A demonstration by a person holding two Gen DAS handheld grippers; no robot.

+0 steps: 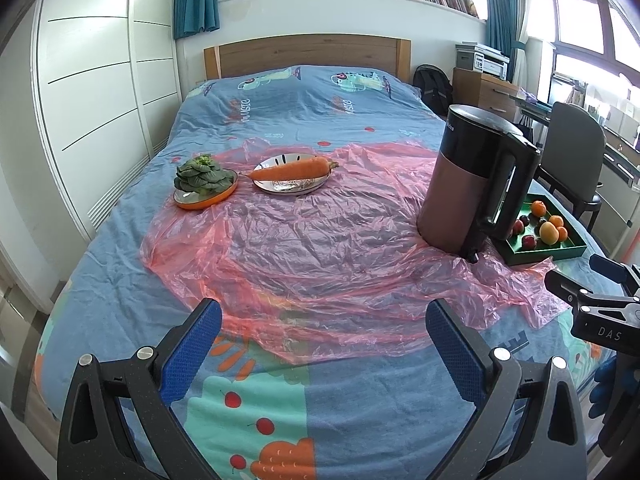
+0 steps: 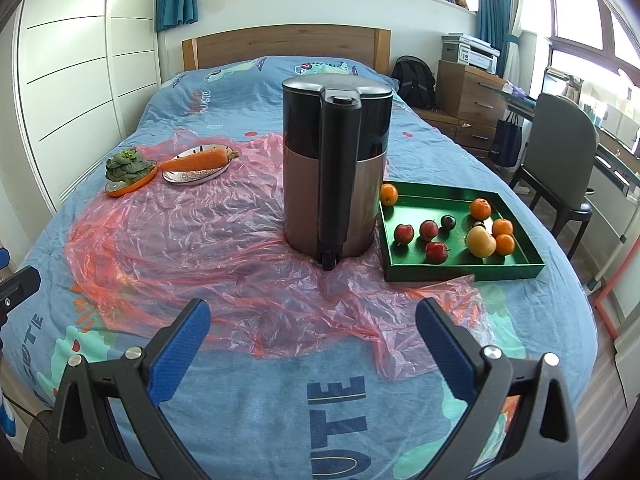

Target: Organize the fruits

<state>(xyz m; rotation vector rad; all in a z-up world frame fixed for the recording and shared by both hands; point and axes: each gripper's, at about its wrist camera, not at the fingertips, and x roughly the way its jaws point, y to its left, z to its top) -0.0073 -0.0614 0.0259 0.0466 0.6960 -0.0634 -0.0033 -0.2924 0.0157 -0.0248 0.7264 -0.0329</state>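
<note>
- The left gripper (image 1: 324, 336) hangs over the near end of the bed, its blue-padded fingers (image 1: 192, 354) spread wide with nothing between them.
- The right gripper (image 2: 313, 338) is the same — fingers (image 2: 180, 352) well apart and empty, above the bedspread just short of the plastic's crumpled edge.
- Ahead of both lies a pink plastic sheet (image 2: 180, 232) spread over the blue patterned bedspread (image 2: 280, 408).
- An electric kettle (image 2: 336, 176) stands upright on the sheet, handle toward the right wrist camera, just beside the green tray (image 2: 460, 272).
- The fruits sit in that tray: four oranges, one (image 2: 389, 194) alone in the far-left corner; a yellow fruit (image 2: 481, 242) touching two of them; three red ones (image 2: 404, 234); and a darker one, perhaps a plum (image 2: 448, 222).
- Far left on the sheet, a carrot (image 1: 292, 170) lies across a metal plate (image 1: 280, 189), and a leafy green vegetable (image 1: 202, 176) sits on an orange dish (image 1: 208, 201) — vegetables, well apart from the tray.
- Judging by this, nothing is in hand and the sorting looks not yet begun; the fruits lie mixed and loose, and where they should go is not evident.
</note>
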